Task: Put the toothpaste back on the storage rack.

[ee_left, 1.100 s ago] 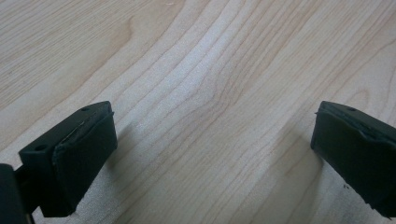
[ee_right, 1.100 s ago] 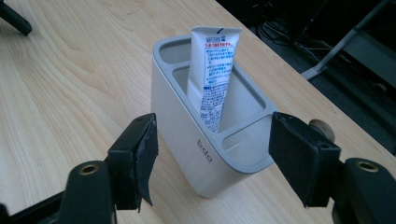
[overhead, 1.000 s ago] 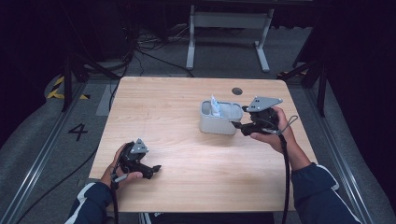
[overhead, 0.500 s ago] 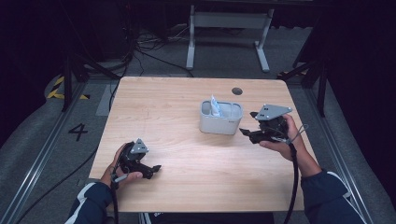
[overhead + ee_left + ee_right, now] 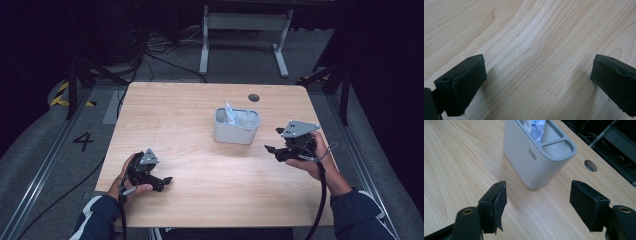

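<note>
Its jaws wide and empty, the right gripper (image 5: 272, 148) hangs just clear of the grey holder (image 5: 236, 126) ahead of it — a tube (image 5: 230, 114) standing upright inside — while the left gripper (image 5: 167, 180), equally wide, rests idle on the desk (image 5: 175, 115).

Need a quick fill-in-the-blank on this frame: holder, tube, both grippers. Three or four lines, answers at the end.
1. The grey holder stands on a ____ table.
2. The tube sticks up out of the holder's ____ compartment in the high view.
3. The right gripper has its fingers ____, with nothing between them.
4. The left gripper rests near the table's ____ edge.

Missing words: wooden; left; open; front
</note>
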`<action>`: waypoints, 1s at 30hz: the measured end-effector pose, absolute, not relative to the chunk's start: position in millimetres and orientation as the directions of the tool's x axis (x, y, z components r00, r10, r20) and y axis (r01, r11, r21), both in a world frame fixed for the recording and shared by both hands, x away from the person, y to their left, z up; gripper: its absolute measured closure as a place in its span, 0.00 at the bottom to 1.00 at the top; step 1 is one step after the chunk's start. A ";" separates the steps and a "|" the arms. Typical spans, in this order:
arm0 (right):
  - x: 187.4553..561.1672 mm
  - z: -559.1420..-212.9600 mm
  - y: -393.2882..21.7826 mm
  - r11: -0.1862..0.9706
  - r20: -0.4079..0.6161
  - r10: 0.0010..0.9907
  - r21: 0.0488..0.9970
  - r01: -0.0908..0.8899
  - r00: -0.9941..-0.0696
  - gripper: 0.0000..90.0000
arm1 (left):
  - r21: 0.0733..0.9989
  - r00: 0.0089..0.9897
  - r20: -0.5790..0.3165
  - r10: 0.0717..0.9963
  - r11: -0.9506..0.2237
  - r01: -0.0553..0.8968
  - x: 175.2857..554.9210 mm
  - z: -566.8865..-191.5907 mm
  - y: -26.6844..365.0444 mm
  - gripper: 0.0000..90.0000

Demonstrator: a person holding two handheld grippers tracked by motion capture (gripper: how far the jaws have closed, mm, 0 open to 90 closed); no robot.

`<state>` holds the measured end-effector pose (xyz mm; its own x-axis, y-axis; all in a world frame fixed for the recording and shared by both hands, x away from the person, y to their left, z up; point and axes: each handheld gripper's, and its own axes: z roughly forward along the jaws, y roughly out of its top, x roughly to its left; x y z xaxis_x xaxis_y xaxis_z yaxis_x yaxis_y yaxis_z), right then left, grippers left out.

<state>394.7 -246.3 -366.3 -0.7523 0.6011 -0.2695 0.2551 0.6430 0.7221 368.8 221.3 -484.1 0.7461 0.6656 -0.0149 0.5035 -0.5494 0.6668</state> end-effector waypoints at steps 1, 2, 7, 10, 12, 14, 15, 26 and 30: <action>394.1 -368.0 -248.1 0.642 -0.270 0.605 0.722 0.258 -0.749 0.34 | 0.667 0.746 -0.015 0.666 -0.549 0.503 368.8 -484.2 221.3 0.01; 393.6 -369.3 -249.6 0.644 -0.270 0.605 0.719 0.261 -0.750 0.34 | 0.668 0.746 -0.015 0.665 -0.549 0.503 368.8 -484.2 221.3 0.01; 391.0 -376.3 -256.7 0.651 -0.272 0.610 0.707 0.276 -0.745 0.33 | 0.667 0.746 -0.015 0.666 -0.549 0.504 368.7 -484.2 221.3 0.01; 389.8 -381.3 -260.2 0.655 -0.277 0.616 0.700 0.285 -0.737 0.33 | 0.667 0.746 -0.015 0.665 -0.549 0.503 368.8 -484.1 221.3 0.01; 389.3 -385.3 -262.7 0.658 -0.276 0.616 0.695 0.289 -0.738 0.33 | 0.667 0.746 -0.015 0.666 -0.549 0.504 368.8 -484.1 221.3 0.01; 388.6 -387.2 -263.8 0.659 -0.273 0.618 0.691 0.297 -0.737 0.32 | 0.667 0.746 -0.015 0.666 -0.549 0.504 368.8 -484.2 221.3 0.01; 388.0 -389.2 -264.9 0.663 -0.273 0.615 0.686 0.298 -0.740 0.32 | 0.667 0.746 -0.015 0.666 -0.549 0.504 368.8 -484.1 221.3 0.01; 380.4 -409.3 -278.4 0.668 -0.264 0.623 0.669 0.326 -0.736 0.31 | 0.667 0.746 -0.015 0.666 -0.549 0.503 368.8 -484.2 221.3 0.01; 377.8 -416.7 -285.1 0.665 -0.258 0.629 0.667 0.336 -0.733 0.31 | 0.667 0.746 -0.015 0.666 -0.550 0.504 368.8 -484.1 221.3 0.01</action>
